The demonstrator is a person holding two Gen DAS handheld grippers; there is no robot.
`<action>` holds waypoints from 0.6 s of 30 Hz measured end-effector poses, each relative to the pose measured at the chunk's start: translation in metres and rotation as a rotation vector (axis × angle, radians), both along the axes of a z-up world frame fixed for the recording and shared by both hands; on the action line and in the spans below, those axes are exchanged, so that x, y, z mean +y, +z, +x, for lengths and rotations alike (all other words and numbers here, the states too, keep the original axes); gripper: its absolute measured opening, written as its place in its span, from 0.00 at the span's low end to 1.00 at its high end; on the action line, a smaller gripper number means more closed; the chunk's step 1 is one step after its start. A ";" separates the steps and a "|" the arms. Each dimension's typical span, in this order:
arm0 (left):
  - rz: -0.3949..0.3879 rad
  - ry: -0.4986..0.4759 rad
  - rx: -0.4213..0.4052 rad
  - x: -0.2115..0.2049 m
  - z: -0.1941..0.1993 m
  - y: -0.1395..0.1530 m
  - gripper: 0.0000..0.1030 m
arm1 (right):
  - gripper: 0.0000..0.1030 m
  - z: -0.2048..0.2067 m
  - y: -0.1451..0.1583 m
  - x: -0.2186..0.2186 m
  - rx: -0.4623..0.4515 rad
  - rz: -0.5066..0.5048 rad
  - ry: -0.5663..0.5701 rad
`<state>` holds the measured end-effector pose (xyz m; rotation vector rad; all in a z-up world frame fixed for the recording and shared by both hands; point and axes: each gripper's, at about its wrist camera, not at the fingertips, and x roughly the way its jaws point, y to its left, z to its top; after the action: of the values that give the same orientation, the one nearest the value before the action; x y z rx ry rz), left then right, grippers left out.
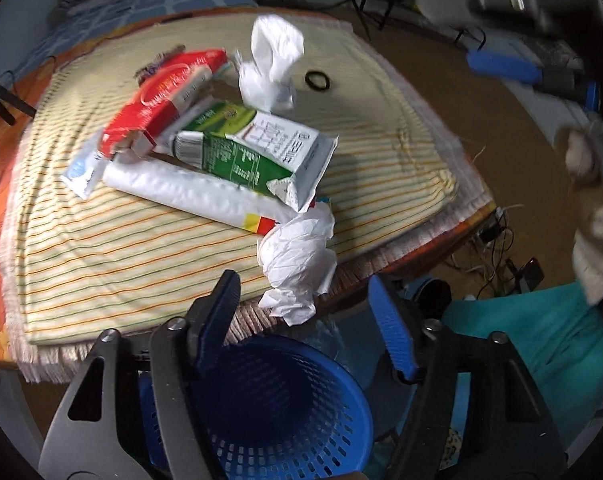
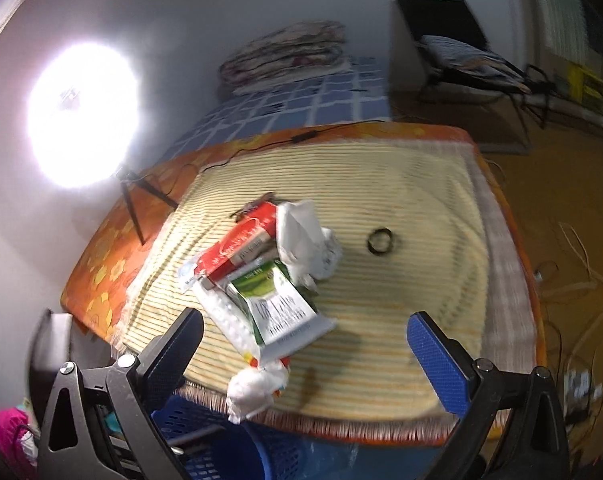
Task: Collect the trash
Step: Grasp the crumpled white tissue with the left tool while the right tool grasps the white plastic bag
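Observation:
A pile of trash lies on the striped mat (image 1: 101, 248): a red box (image 1: 165, 96), a green and white carton (image 1: 245, 148), a white packet (image 1: 181, 192) and a white crumpled bag (image 1: 273, 68). A crumpled white paper ball (image 1: 297, 264) is in the air at the table's near edge, above the blue basket (image 1: 269, 408). My left gripper (image 1: 305, 308) is open just behind the ball, not touching it. My right gripper (image 2: 305, 344) is open and empty above the mat (image 2: 381, 320); the ball (image 2: 253, 392) and the basket (image 2: 221, 440) show below it.
A black ring (image 1: 317, 80) lies on the mat beyond the pile. A turquoise cloth (image 1: 521, 352) lies right of the basket. Cables (image 1: 489, 248) trail on the brown floor. A bright lamp (image 2: 81, 116) on a tripod stands at the table's far left.

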<state>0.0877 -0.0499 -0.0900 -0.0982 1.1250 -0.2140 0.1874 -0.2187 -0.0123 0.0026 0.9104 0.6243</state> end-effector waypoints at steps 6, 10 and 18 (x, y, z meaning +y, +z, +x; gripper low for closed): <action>0.013 0.010 0.054 0.002 0.017 -0.025 0.55 | 0.97 0.032 -0.031 0.024 0.103 -0.027 0.043; -0.016 0.017 0.077 0.006 0.026 -0.032 0.47 | 0.95 0.055 -0.052 0.034 0.156 -0.043 0.027; -0.057 0.023 0.096 0.007 0.038 -0.040 0.28 | 0.88 0.087 -0.079 0.060 0.171 -0.075 0.010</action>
<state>0.1261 -0.0428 -0.1299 -0.1729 1.2127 -0.2228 0.2740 -0.1586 -0.0912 -0.0160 1.0993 0.6055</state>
